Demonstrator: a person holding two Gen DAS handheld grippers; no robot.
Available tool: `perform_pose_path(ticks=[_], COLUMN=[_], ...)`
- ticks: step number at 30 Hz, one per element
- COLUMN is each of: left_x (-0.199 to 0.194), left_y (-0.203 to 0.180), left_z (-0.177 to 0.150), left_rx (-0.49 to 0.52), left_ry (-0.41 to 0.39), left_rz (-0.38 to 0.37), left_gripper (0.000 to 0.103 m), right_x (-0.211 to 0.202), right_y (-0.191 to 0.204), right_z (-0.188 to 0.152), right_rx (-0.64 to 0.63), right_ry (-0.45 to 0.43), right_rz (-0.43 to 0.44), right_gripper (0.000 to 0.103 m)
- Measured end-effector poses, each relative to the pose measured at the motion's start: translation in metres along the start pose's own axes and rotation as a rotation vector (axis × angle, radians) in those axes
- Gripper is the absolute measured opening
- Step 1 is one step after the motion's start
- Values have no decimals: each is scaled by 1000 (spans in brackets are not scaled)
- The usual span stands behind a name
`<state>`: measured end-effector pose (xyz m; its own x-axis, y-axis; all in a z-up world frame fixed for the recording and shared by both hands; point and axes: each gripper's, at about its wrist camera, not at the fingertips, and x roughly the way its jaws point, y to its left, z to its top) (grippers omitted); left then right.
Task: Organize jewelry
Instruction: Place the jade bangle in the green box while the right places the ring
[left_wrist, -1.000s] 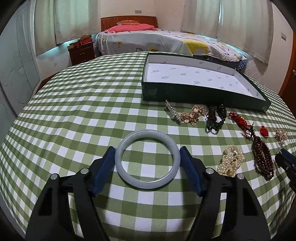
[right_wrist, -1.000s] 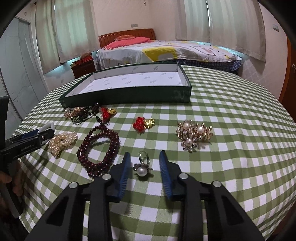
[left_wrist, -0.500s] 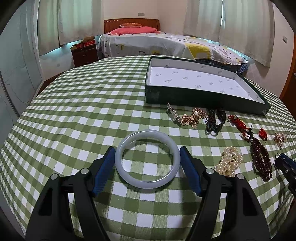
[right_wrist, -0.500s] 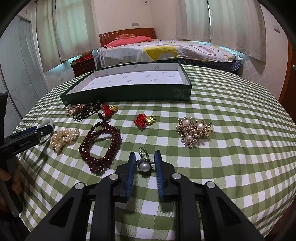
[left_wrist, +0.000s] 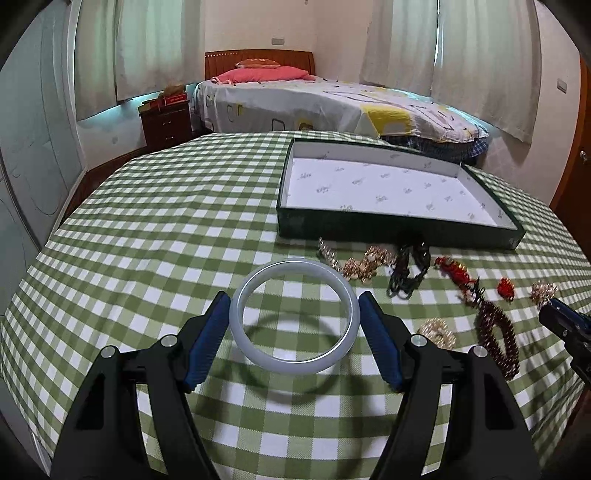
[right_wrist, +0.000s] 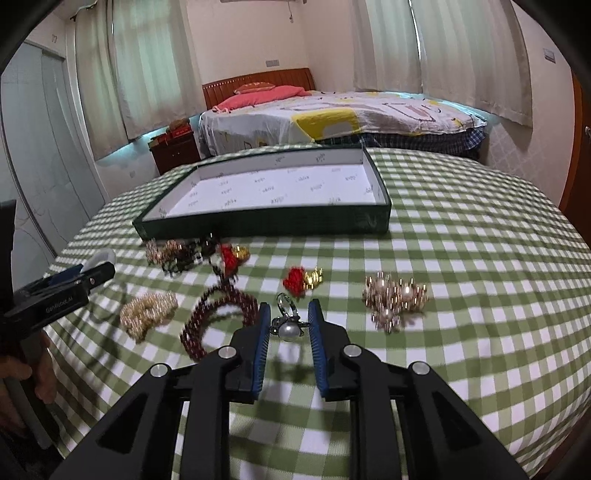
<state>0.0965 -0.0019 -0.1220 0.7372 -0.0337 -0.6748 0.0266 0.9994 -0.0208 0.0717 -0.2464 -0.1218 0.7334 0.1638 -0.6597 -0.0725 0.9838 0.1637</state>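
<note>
My left gripper (left_wrist: 294, 319) is shut on a pale jade bangle (left_wrist: 294, 354) and holds it above the green checked tablecloth; its shadow lies below. My right gripper (right_wrist: 289, 321) is shut on a pearl ring (right_wrist: 287, 326), lifted off the cloth. The dark green tray (left_wrist: 399, 229) with a white lining stands beyond, also in the right wrist view (right_wrist: 266, 221). Loose jewelry lies in front of it: a dark red bead bracelet (right_wrist: 218, 317), a pearl bracelet (right_wrist: 147, 312), a pearl brooch (right_wrist: 393, 297), a red ornament (right_wrist: 301, 278).
A gold chain piece (left_wrist: 364, 264) and a black bracelet (left_wrist: 408, 271) lie near the tray's front wall. The left gripper's tip shows in the right wrist view (right_wrist: 55, 291). A bed (left_wrist: 332, 107) and a nightstand (left_wrist: 166, 122) stand behind the round table.
Both grippers have risen from the table. The bangle and the pearl ring have lifted off the cloth with them and moved towards the tray.
</note>
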Motion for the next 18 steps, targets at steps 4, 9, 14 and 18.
perform_pose_path(ticks=[4, 9, 14, 18], left_x=[0, 5, 20, 46], left_y=[-4, -10, -21, -34], left_z=[16, 40, 72, 94], left_rx=[9, 10, 33, 57], left_ry=[-19, -40, -80, -86], left_rz=[-4, -20, -31, -41], left_gripper=[69, 69, 69, 69], right_x=[-2, 5, 25, 49], right_y=[-2, -8, -15, -21], right_z=[17, 52, 80, 96], right_rx=[10, 17, 22, 27], right_ry=[-40, -104, -129, -115], right_rz=[7, 6, 5, -5], right_gripper=[22, 22, 22, 22])
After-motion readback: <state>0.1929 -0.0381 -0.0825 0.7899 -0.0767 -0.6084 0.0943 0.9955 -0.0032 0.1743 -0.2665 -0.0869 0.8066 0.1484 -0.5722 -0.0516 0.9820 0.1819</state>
